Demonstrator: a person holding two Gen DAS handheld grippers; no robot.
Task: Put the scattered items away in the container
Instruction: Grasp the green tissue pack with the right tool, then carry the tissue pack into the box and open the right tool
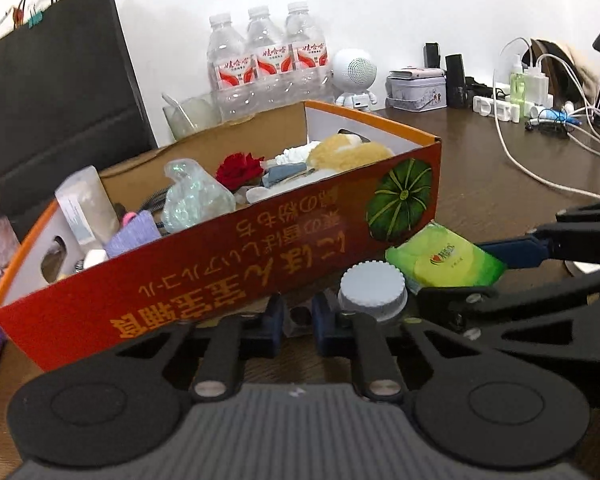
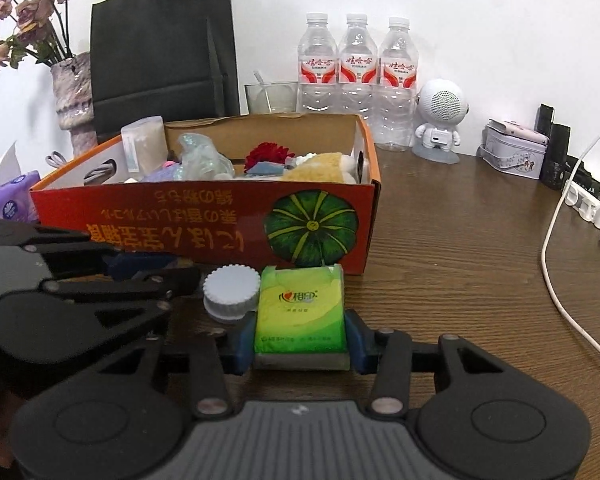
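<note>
A: Where does the right gripper (image 2: 300,344) stand?

B: Low over the brown worktop (image 2: 460,264), just in front of the orange cardboard box (image 2: 204,220). Its two blue fingers (image 2: 356,344) press on either side of a green tissue pack (image 2: 302,312), so it pinches that pack. The pack lies flat on the worktop, its far end close to the box's front wall, below the printed green pumpkin.

A: And the left gripper (image 1: 296,320)?

B: It sits beside the right one, also against the box front. Its blue fingers (image 1: 324,324) are drawn nearly together around something small and pale between them; it is too hidden to name. A grey ridged bottle cap (image 1: 372,292) stands just beside its right finger, and whether they touch I cannot tell.

A: Where is the cap relative to the tissue pack?

B: Right next to it; from the right wrist camera the cap (image 2: 232,292) sits just left of the pack, apparently touching it.

A: What is already in the box?

B: A red fabric flower (image 1: 240,170), a crinkled clear bag (image 1: 196,196), a yellow fluffy item (image 1: 348,152), a pale tube (image 1: 86,204) leaning at the left end, and a lilac piece (image 1: 134,234).

A: Behind the box?

B: Three water bottles (image 2: 356,68), a white robot-shaped speaker (image 2: 440,120), a black paper bag (image 2: 160,40), and a vase of dried roses (image 2: 74,92) against the wall.
</note>
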